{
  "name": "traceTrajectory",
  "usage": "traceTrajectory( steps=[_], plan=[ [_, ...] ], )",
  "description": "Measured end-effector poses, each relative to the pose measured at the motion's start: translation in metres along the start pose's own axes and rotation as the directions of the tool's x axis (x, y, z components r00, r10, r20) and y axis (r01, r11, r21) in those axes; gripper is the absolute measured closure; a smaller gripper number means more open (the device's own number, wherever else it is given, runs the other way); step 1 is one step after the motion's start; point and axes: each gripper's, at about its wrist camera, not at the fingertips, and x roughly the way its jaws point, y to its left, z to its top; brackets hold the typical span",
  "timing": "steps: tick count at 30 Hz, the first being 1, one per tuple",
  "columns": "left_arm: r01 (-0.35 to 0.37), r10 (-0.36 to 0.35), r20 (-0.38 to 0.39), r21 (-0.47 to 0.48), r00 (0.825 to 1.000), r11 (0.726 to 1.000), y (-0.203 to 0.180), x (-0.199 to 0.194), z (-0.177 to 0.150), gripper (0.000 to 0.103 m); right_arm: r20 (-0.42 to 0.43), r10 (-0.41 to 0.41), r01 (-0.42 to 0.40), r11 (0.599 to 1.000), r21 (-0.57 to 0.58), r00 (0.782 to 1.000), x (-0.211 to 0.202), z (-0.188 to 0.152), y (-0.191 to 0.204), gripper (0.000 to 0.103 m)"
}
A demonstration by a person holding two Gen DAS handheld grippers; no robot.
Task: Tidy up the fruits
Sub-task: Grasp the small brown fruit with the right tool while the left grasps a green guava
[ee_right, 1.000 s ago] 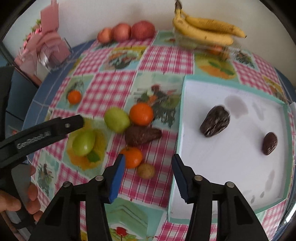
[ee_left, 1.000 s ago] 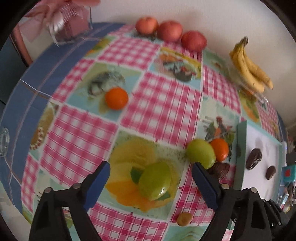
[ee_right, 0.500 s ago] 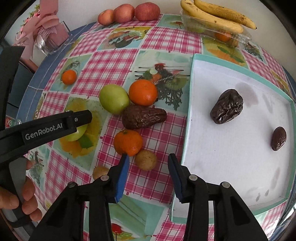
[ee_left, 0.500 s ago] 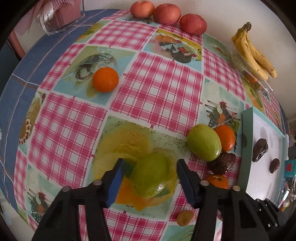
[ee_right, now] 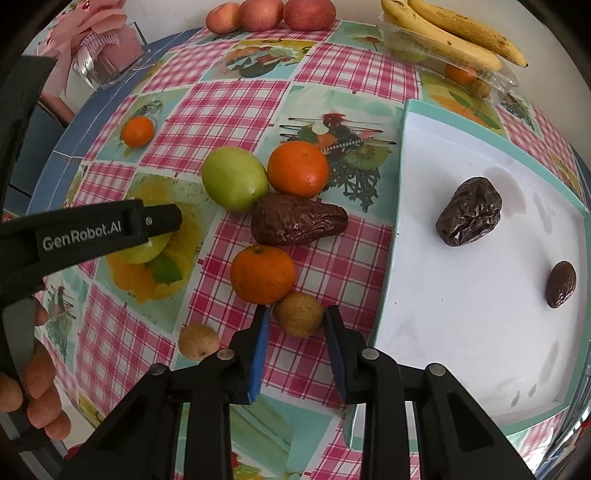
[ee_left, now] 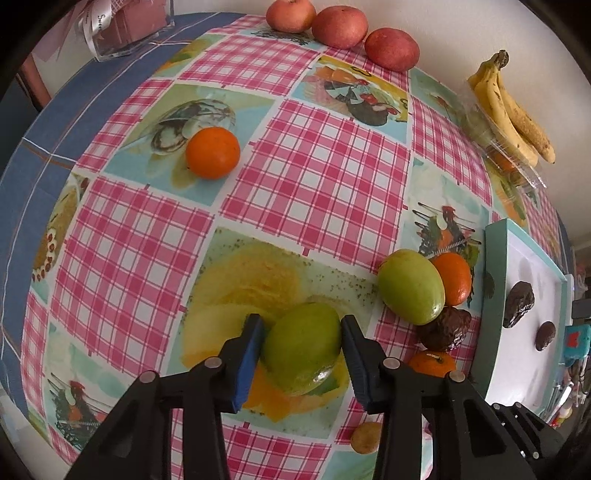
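My left gripper (ee_left: 302, 326) has its jaws closed against both sides of a green fruit (ee_left: 303, 352) resting on the tablecloth; the same fruit (ee_right: 146, 249) shows half hidden under that gripper in the right wrist view. My right gripper (ee_right: 297, 323) has its jaws around a small tan round fruit (ee_right: 298, 314) on the table, very close to or touching it. A second green fruit (ee_right: 234, 178), two oranges (ee_right: 298, 168) (ee_right: 262, 274) and a brown date (ee_right: 297, 224) lie clustered beside a teal tray (ee_right: 400, 155) that holds two dates (ee_right: 469, 211).
Another orange (ee_left: 212, 152) lies alone at far left. Three red apples (ee_left: 340, 26) and bananas (ee_left: 513, 110) on a clear pack line the wall. A second tan fruit (ee_right: 198, 341) lies near my right gripper. A glass box (ee_right: 110, 61) stands at the back left.
Both grippers moved forward and down. The left jaws narrowed onto the green fruit. The right jaws narrowed around the small tan fruit.
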Motion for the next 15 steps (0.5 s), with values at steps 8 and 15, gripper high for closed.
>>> traceTrajectory(
  steps=[8, 15],
  plan=[
    [0.023, -0.022, 0.044, -0.021, 0.999, 1.000, 0.001, -0.013, 0.003, 0.059, 0.022, 0.014, -0.014, 1.000, -0.008, 1.000, -0.007, -0.002, 0.002, 0.075],
    [0.040, -0.036, 0.126, -0.026, 0.991, 0.999, 0.002, -0.041, 0.007, 0.060, 0.102, 0.045, -0.046, 0.999, 0.010, 0.994, -0.035, 0.002, -0.003, 0.075]
  ],
)
